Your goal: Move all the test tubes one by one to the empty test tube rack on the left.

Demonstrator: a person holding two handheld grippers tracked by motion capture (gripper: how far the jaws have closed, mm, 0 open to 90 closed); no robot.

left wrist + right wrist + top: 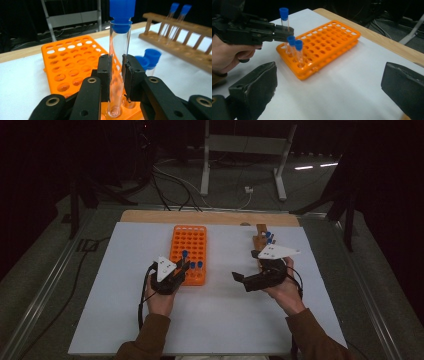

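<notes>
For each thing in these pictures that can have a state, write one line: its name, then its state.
Left gripper: shut on the held tube.
Held tube: capped, upright, bottom in the orange rack.
Right gripper: open, nothing between its fingers.
Two racked tubes: capped, upright.
Wooden rack: holds two capped tubes.

Tube rack left on table, wooden rack right — two tubes in tube rack's near corner

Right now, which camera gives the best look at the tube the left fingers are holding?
The left gripper view: the test tube stands upright, close up, clamped between the fingers, its bottom over the orange rack. The right gripper view shows it smaller, from the side. The high view gives a tiny blue cap.
</notes>
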